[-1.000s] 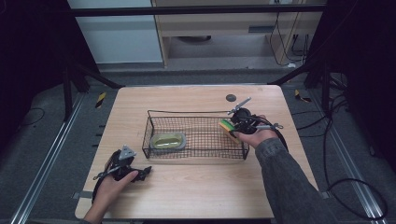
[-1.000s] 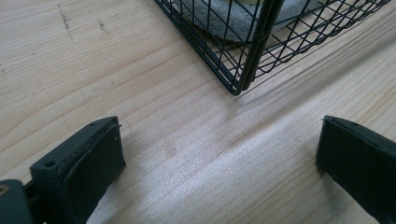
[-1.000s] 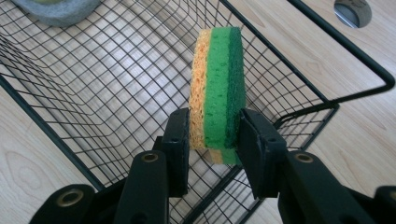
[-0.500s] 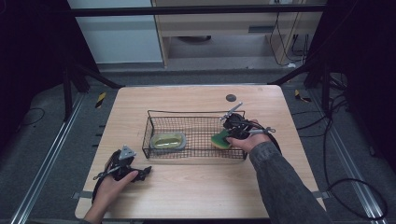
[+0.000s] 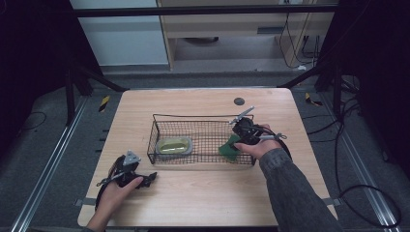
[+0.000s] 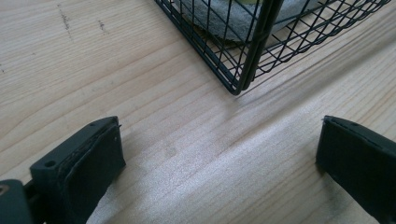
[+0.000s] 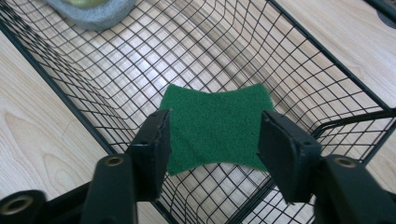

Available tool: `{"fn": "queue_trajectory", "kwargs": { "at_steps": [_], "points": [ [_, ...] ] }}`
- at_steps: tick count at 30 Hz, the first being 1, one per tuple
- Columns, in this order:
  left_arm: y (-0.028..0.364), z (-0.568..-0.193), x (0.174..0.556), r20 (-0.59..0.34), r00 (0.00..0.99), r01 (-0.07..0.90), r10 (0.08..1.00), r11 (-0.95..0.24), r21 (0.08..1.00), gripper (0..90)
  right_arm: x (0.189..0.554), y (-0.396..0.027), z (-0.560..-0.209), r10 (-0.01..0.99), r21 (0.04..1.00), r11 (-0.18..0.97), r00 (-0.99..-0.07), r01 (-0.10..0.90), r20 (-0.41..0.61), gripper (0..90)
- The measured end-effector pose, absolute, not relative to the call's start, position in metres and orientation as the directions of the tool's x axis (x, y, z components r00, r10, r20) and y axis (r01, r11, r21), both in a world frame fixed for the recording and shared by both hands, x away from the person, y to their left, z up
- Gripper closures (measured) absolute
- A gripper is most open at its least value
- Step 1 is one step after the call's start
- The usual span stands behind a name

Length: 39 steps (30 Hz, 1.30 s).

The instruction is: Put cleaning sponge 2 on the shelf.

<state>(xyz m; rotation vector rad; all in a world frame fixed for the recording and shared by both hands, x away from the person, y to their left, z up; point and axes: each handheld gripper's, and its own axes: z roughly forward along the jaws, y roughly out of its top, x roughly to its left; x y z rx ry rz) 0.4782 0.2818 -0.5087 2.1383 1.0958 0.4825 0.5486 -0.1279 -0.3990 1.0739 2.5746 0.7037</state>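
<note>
The right gripper (image 7: 212, 140) is held at the right end of the wire basket (image 5: 159, 126). Its jaws have just been opening and now stand half apart; the green sponge (image 7: 215, 126) lies between them on the basket floor, released. The left gripper (image 6: 219, 154) is rested wide open and empty near the table's (image 5: 203, 203) front left corner.

I see a wooden worktop (image 5: 203, 203). On it, near the far edge, sits a small dark round spot (image 5: 239, 101). Inside the left end of the basket lies a grey dish (image 5: 175, 145) with something yellow-green in it. Black cables (image 5: 358, 140) trail on the grey floor (image 5: 48, 159) to the right.
</note>
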Motion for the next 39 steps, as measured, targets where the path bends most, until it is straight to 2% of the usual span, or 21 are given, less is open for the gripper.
{"fn": "queue_trajectory", "kwargs": {
  "at_steps": [3,10,13,17,29,39],
  "points": [
    [0.282,-0.509,0.478,0.019,0.577,0.565,0.816,-0.417,0.712,0.0,0.547,-0.131,-0.399,0.733,0.544,0.590,-0.678,0.596,-0.053,37.3],
    [0.282,-0.509,0.478,0.017,0.577,0.567,0.817,-0.415,0.712,0.0,0.548,-0.137,-0.398,0.762,0.579,0.552,-0.645,0.600,-0.059,16.3],
    [0.282,-0.509,0.478,0.017,0.577,0.567,0.817,-0.415,0.712,0.0,0.547,-0.139,-0.394,0.770,0.600,0.539,-0.634,0.591,-0.066,10.0],
    [0.282,-0.509,0.478,0.017,0.577,0.567,0.817,-0.415,0.712,0.0,0.545,-0.143,-0.389,0.791,0.643,0.505,-0.606,0.575,-0.079,6.8],
    [0.281,-0.509,0.478,0.017,0.577,0.566,0.816,-0.415,0.712,0.0,0.534,-0.172,-0.381,0.833,0.707,0.439,-0.546,0.555,-0.089,6.3],
    [0.281,-0.509,0.478,0.017,0.577,0.566,0.817,-0.415,0.712,0.0,0.518,-0.219,-0.399,0.873,0.734,0.380,-0.481,0.563,-0.082,8.1]
  ]
}}
